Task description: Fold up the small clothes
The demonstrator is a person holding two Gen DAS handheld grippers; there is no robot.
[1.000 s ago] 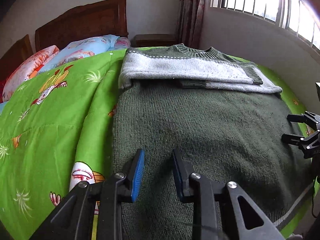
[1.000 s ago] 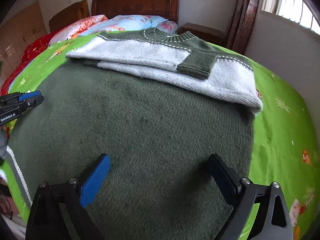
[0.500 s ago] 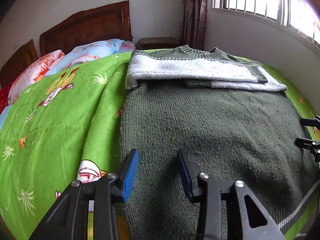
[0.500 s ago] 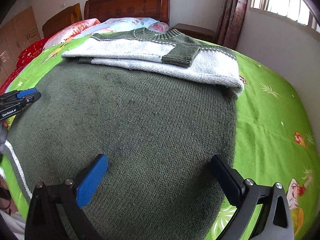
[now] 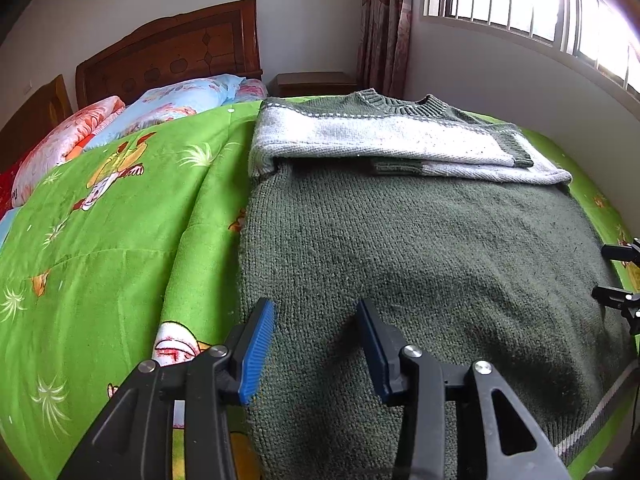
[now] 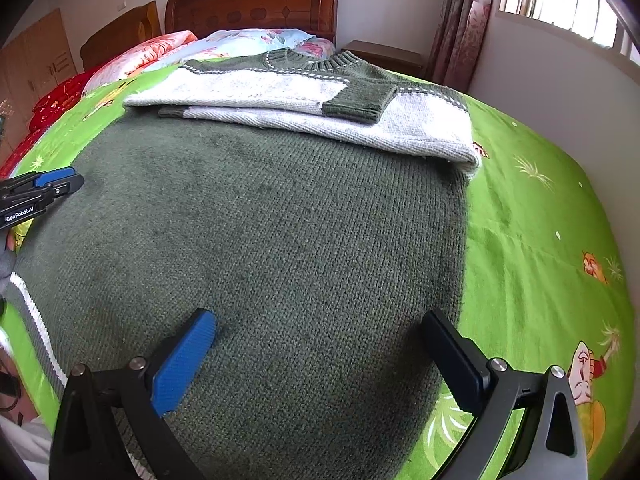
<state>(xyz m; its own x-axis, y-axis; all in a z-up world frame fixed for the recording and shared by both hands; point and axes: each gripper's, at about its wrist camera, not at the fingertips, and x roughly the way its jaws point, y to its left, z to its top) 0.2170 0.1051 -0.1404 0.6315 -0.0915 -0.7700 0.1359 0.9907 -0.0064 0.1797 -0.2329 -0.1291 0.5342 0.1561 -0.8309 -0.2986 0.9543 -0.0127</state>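
A dark green knitted sweater [image 5: 420, 248] lies flat on the bed, with its grey-white sleeves [image 5: 380, 140] folded across the chest below the collar. It also shows in the right wrist view [image 6: 260, 220], sleeves [image 6: 320, 108] folded. My left gripper [image 5: 316, 344] is open and empty, low over the sweater's near left edge; it appears at the left edge of the right wrist view [image 6: 44, 188]. My right gripper [image 6: 316, 352] is wide open and empty over the sweater's near right part; its fingertips [image 5: 616, 272] show at the right edge of the left wrist view.
A green cartoon-print quilt [image 5: 100, 240] covers the bed. Pillows [image 5: 160, 108] lie by the wooden headboard [image 5: 172, 56]. A nightstand [image 5: 312, 80], curtain [image 5: 384, 20] and window wall [image 5: 520, 80] stand at the far right. The sweater's striped hem [image 6: 28, 308] hangs at the bed's near edge.
Both grippers have drawn back toward the near hem, so more of the sweater shows. The left gripper's jaws have opened wider. The sweater has not moved.
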